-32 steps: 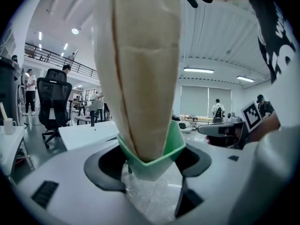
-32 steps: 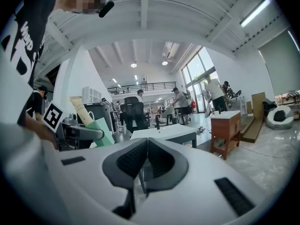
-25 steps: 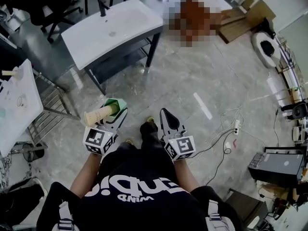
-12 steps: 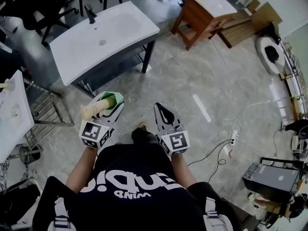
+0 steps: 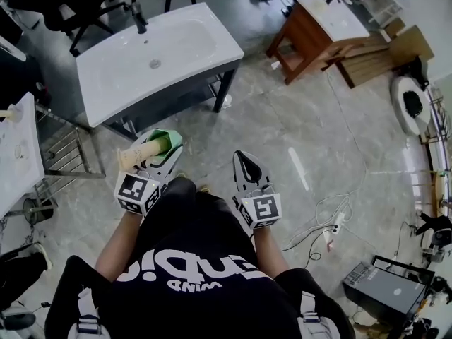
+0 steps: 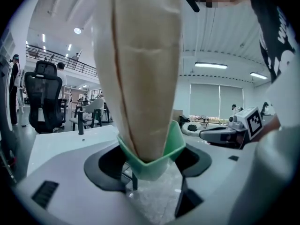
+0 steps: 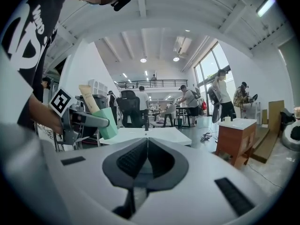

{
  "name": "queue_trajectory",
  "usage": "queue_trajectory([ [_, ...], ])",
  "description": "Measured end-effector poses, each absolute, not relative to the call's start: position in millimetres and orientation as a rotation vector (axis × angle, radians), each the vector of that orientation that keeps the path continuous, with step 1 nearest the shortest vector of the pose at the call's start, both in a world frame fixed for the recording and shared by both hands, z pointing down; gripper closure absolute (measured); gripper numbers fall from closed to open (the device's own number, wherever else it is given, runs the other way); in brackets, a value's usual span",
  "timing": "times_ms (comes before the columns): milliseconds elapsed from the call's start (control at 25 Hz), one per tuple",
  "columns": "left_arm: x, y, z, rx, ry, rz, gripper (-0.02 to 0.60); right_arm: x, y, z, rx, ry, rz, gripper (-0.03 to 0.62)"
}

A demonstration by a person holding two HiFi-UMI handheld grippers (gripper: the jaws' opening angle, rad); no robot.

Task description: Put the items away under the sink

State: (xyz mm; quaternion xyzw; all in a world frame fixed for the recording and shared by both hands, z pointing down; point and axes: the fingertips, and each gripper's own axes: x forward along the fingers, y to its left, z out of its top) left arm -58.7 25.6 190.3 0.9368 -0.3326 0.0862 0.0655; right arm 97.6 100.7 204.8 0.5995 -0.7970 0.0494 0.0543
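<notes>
Your left gripper (image 5: 164, 149) grasps the tube (image 6: 140, 69) by its stiff green cap; the body looks light and squashy. Your right gripper (image 7: 144, 146) is clenched, empty.

Black shirt (image 5: 191, 277): large white lettering, upside down, not reliably readable.

Cream and mint against grey stone.

My left gripper (image 5: 164, 154) is white with black inner pads. The tube (image 5: 143, 152) in it is cream, with a mint-green cap (image 5: 168, 138). Its marker cube (image 5: 135, 191) shows black squares on white, as does the one on my white right gripper (image 5: 244, 162). The sink (image 5: 185, 44) is white on a dark grey frame. The floor (image 5: 318, 133) is pale grey with marbled veining, and the side cabinet (image 5: 308, 42) is reddish-brown wood under a white top. The shirt (image 5: 205, 274) is black with white lettering.
</notes>
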Motion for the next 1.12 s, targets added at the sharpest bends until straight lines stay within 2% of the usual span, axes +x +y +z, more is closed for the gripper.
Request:
queue_trajectory([
  [680, -1.2, -76.7, 214.2, 2.838, -0.910, 0.295, 0.260, 126.5, 3.3, 230.4, 1.791, -2.411, 0.232, 0.576],
  [1120, 19.4, -117.5, 307.5, 2.835, -0.915, 0.300, 0.260, 140.3, -55.1, 310.5, 1.747, -2.447, 0.178, 0.576],
])
